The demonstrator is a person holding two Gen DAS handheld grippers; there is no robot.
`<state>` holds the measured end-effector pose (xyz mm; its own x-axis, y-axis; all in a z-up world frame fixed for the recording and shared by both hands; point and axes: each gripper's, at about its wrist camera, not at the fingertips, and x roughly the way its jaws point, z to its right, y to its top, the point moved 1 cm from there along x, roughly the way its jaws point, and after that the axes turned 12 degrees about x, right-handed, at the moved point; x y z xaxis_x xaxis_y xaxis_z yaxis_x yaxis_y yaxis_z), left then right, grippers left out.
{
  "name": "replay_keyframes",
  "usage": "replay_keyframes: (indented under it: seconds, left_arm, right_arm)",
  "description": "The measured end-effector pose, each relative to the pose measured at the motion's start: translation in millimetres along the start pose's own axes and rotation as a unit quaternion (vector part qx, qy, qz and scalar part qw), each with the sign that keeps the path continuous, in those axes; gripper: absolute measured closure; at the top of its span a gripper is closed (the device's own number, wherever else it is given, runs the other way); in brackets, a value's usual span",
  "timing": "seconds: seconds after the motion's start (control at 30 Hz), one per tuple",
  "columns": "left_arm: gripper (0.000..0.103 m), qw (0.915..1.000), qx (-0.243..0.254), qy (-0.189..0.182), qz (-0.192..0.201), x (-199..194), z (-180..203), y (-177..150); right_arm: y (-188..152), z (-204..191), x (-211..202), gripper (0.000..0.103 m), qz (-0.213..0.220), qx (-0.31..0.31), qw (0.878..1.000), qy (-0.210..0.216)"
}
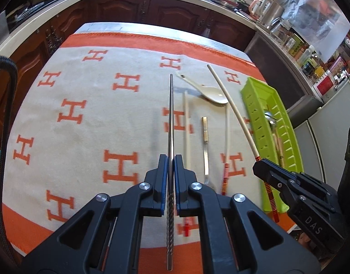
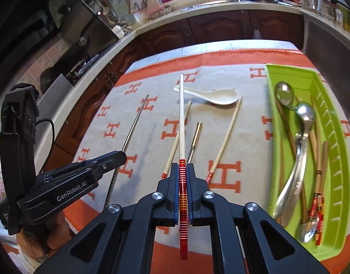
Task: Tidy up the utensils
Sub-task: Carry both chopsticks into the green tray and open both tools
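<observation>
Writing: "GenRobot.AI" reads in white on the side of your left gripper (image 2: 120,157) in the right wrist view; "DAS" reads on the body of your right gripper (image 1: 258,166) in the left wrist view.
Cloth: grey tablecloth (image 1: 83,125) with an orange border, printed all over with orange "H" letters.
Green tray (image 2: 334,159): slotted plastic tray at the right edge of the cloth; it holds metal spoons (image 2: 298,159), brown wooden chopsticks (image 2: 321,173) and some chopsticks with red-striped ends.
Left gripper: your jaws are closed on a metal chopstick (image 1: 171,118) with a twisted grip, which points forward well left of the green tray.
Right gripper: your jaws are clamped on the red-banded end of a white chopstick (image 2: 181,118), which points away from you, between the metal chopstick and the green tray.
On the cloth, left of the green tray: white ceramic soup spoon (image 2: 218,96) farthest from you, its bowl toward the tray.
Also left of the green tray: two more white chopsticks (image 2: 227,137) with red-banded ends lying on the cloth, one on each side of the held one.
Between those two: metal utensil with a gold-toned handle (image 2: 195,137); you cannot tell what kind.
</observation>
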<state>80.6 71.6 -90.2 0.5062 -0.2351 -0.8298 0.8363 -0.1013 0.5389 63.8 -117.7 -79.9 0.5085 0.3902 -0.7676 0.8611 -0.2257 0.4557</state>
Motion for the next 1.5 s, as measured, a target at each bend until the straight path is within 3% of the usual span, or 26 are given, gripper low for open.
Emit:
replay_keyframes:
  seconds: [0.4, 0.67, 0.87, 1.03, 1.5]
  left_arm:
    - [0.099, 0.9955, 0.064, -0.068, -0.017, 11, 122, 55]
    - [0.099, 0.9897, 0.078, -0.108, -0.054, 39, 185, 72]
    - [0.099, 0.9881, 0.070, -0.114, -0.075, 67, 197, 71]
    - [0.099, 0.9877, 0.086, -0.103, -0.080, 76, 200, 68]
    - [0.099, 0.9927, 0.077, -0.058, -0.072, 62, 169, 40]
  right_arm:
    - [12, 109, -81, 0.098, 0.073, 0.101, 0.992, -0.017]
    - [17, 175, -86, 0.098, 0.067, 0.149, 0.986, -0.038]
    - [18, 189, -71, 0.097, 0.051, 0.146, 0.987, -0.044]
    - [20, 181, -62, 0.069, 0.063, 0.134, 0.988, -0.051]
    - [14, 160, -52, 0.069, 0.052, 0.107, 0.992, -0.040]
